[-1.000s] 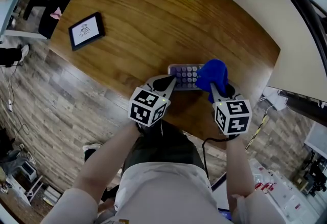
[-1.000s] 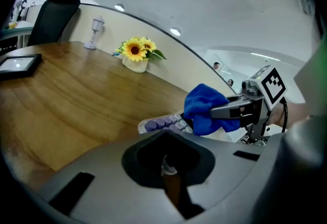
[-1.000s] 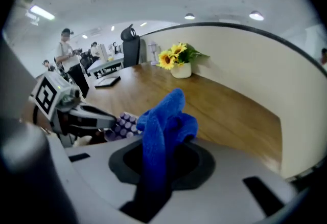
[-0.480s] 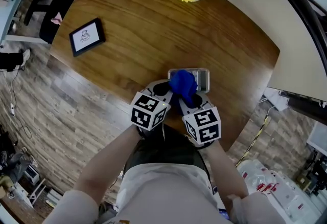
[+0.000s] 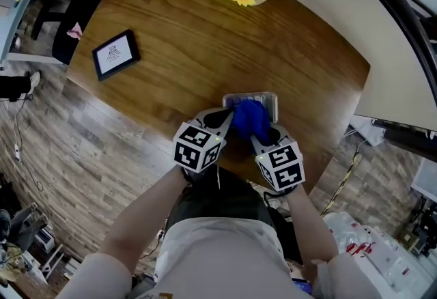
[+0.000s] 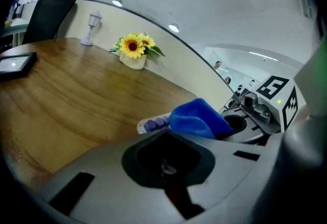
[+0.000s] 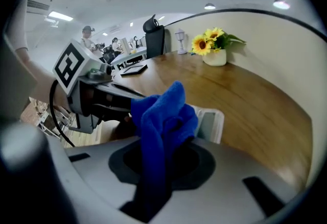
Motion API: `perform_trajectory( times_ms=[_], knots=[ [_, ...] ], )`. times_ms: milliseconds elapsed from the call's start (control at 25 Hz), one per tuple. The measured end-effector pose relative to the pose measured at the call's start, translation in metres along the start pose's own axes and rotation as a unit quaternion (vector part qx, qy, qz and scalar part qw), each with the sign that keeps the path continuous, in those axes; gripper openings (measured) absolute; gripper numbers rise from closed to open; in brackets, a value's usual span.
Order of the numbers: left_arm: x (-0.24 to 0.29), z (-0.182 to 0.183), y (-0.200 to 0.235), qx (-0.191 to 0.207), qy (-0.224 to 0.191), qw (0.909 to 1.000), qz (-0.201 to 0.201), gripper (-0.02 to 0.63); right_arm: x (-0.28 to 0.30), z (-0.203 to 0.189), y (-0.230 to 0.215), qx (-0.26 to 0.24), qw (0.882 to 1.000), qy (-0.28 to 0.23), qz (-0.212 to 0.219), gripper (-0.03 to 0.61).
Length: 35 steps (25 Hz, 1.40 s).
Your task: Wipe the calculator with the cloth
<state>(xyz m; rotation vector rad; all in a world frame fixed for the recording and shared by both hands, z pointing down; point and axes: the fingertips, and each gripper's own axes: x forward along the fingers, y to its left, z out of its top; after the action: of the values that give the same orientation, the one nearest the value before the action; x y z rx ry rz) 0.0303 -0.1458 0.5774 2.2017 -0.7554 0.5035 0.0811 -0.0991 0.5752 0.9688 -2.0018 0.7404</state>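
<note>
Wooden table point(image 5: 191, 38), calculator point(image 5: 270, 101) under blue cloth point(image 5: 249, 118) pinched between right gripper point(image 5: 259, 132) jaws, left gripper point(image 5: 228, 117) jaws together

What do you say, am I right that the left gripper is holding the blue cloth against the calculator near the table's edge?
Not quite: it is the right gripper that holds the blue cloth against the calculator near the table's edge. The right gripper view shows the cloth pinched between that gripper's jaws. The left gripper has no cloth in it.
</note>
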Motion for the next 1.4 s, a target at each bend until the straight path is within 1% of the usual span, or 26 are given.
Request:
perform_trajectory(
  times_ms=[80,160,280,400,560,680,800,920,1000,1080,1240,1400],
  knots=[
    [0.000,0.000,-0.001,0.008,0.003,1.0000,0.001,0.002,-0.004,-0.005,-0.003,0.003,1.000,0.009,-0.007,0.092],
    [0.000,-0.001,-0.001,0.020,0.009,0.9997,0.009,0.002,-0.006,-0.012,-0.010,0.016,0.999,0.022,-0.018,0.092],
    [0.000,-0.002,0.001,0.023,0.019,0.9994,0.020,0.002,-0.011,-0.022,-0.024,0.042,0.998,0.038,-0.037,0.094],
    [0.001,-0.003,0.000,0.031,0.025,0.9988,0.030,0.002,-0.023,-0.029,-0.038,0.056,0.995,0.053,-0.057,0.094],
    [0.000,-0.004,-0.001,0.021,0.026,0.9990,0.031,0.002,-0.043,-0.040,-0.059,0.083,0.991,0.064,-0.082,0.094],
    [-0.007,-0.007,0.001,0.020,0.045,0.9980,0.041,0.002,-0.059,-0.038,-0.073,0.095,0.989,0.056,-0.097,0.094],
    [-0.023,-0.007,0.000,0.033,0.060,0.9962,0.053,0.002,-0.081,-0.023,-0.081,0.101,0.989,0.032,-0.106,0.094],
    [-0.042,0.003,0.004,0.036,0.053,0.9957,0.067,0.002,-0.104,0.006,-0.084,0.093,0.989,-0.007,-0.111,0.095],
    [-0.054,0.017,0.005,0.036,0.040,0.9956,0.077,0.002,-0.121,0.032,-0.084,0.082,0.989,-0.042,-0.113,0.095],
    [-0.065,0.036,0.003,0.046,0.025,0.9953,0.081,0.002,-0.138,0.059,-0.081,0.070,0.988,-0.078,-0.113,0.095],
    [-0.088,0.080,-0.008,0.089,-0.016,0.9914,0.094,0.002,-0.174,0.113,-0.071,0.058,0.981,-0.150,-0.105,0.095],
    [-0.110,0.127,-0.028,0.134,-0.063,0.9840,0.099,0.002,-0.212,0.156,-0.059,0.046,0.970,-0.218,-0.093,0.095]
  ],
)
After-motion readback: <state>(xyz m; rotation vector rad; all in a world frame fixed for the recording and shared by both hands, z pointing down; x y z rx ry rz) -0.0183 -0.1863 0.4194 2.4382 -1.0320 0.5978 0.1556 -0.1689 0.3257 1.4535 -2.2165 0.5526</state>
